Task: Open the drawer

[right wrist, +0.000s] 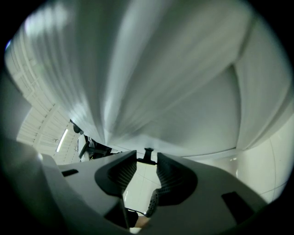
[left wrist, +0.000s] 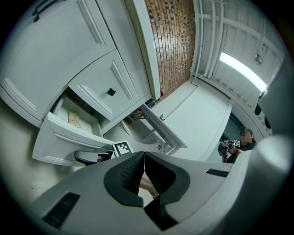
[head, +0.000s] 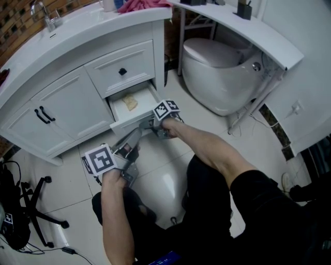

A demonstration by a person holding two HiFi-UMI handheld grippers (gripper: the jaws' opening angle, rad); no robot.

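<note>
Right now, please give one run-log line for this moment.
lower drawer: partly open | right gripper: fingers on drawer knob | left gripper: shut, empty

You hold two tools, the left tool and the right tool. Below the counter, count two drawers, the upper drawer and the lower drawer. They have two black knobs, the upper knob and the lower knob, and beside them are two cupboard doors with two bar handles. You also have one faucet near the counter's back edge, one toilet and one pale scrap.
</note>
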